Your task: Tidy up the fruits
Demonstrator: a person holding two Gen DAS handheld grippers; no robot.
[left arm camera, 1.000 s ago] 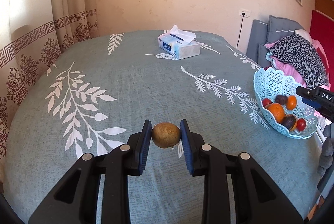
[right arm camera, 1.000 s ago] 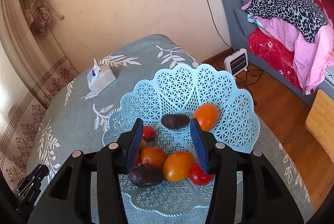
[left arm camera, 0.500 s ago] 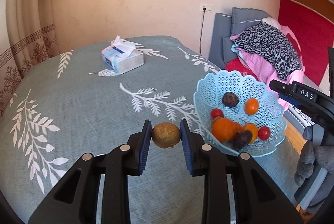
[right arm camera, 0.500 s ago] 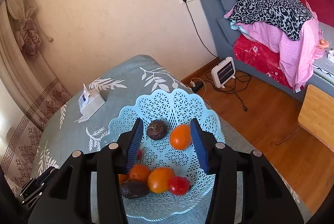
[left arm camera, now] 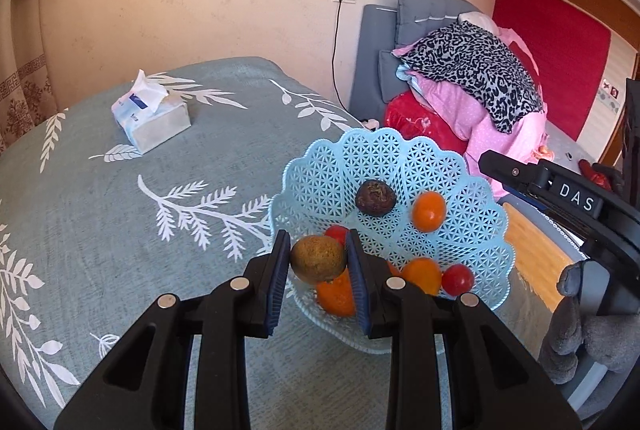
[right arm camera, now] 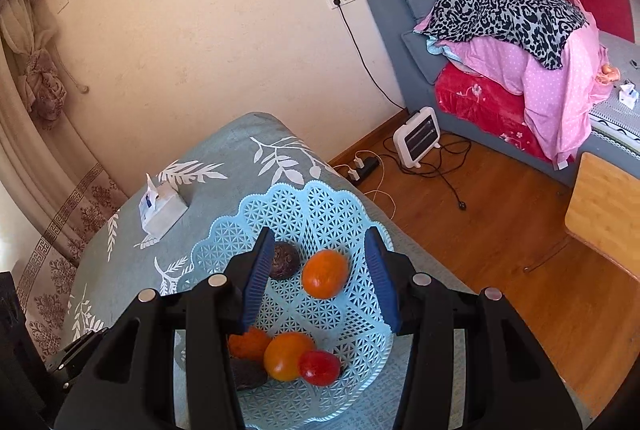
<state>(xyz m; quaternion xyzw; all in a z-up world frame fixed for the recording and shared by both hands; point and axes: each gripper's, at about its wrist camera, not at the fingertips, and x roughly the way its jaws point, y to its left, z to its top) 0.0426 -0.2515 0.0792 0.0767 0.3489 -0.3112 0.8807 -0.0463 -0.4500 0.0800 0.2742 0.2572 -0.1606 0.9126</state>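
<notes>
My left gripper (left arm camera: 318, 262) is shut on a brown kiwi (left arm camera: 318, 258) and holds it over the near left rim of the light blue lattice basket (left arm camera: 360, 165). The basket holds several fruits: a dark passion fruit (left arm camera: 376, 197), oranges (left arm camera: 429, 211) and red tomatoes (left arm camera: 458, 279). My right gripper (right arm camera: 320, 282) is open and empty above the same basket (right arm camera: 320, 205), with an orange (right arm camera: 325, 274) showing between its fingers. It also shows in the left wrist view (left arm camera: 560, 189) at the right.
The basket stands near the right edge of a table with a grey-green leaf-print cloth (left arm camera: 120, 209). A tissue box (left arm camera: 152, 117) lies at the back. A bed with piled clothes (right arm camera: 500, 9), a small heater (right arm camera: 418, 135) and wooden floor lie beyond the table.
My left gripper has carried the kiwi rightward across the table to the basket's rim. My right gripper has risen and drawn back over the basket, staying open.
</notes>
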